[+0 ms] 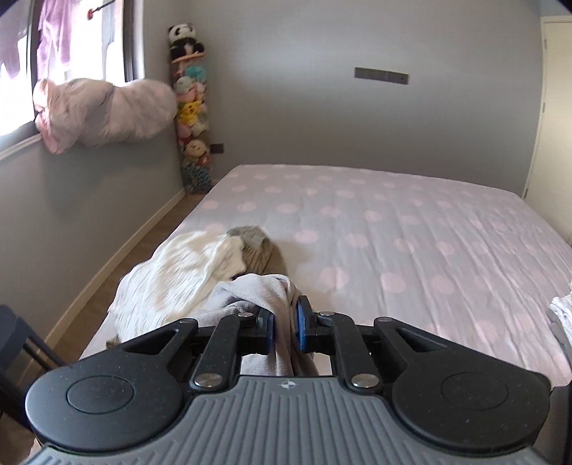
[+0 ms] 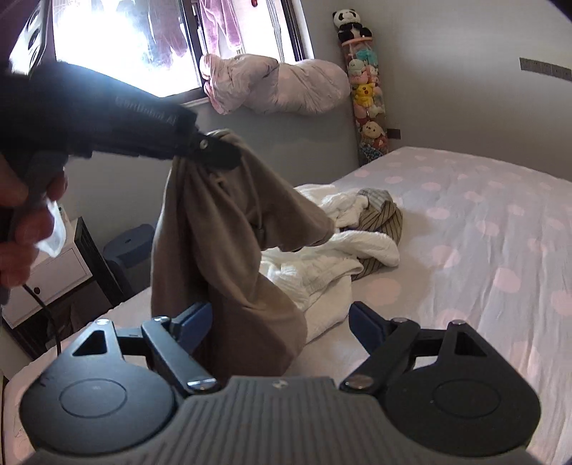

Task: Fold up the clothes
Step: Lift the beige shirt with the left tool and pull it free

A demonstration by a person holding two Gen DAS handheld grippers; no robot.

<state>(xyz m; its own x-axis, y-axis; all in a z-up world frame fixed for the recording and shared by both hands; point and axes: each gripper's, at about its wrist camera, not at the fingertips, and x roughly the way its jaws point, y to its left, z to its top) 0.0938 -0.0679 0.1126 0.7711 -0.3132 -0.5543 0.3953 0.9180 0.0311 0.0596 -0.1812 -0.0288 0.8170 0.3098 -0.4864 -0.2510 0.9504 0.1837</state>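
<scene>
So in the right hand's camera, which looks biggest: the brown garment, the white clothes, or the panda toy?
1. Brown garment, hanging from the left tool, though it is nearest the camera, so this is unsure.
2. White clothes on the bed.
3. Panda toy, far away.

Soft matt brown cloth garment (image 2: 228, 229), fluffy white textile (image 2: 321, 264), smooth cotton-like dotted bedsheet (image 2: 482, 229), matt black plastic gripper arms

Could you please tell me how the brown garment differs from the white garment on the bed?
The brown garment hangs lifted, pinched in the left gripper; the white garment lies crumpled on the bed, ungripped. Brown looks smooth, white textured. Both are unfolded.
</scene>
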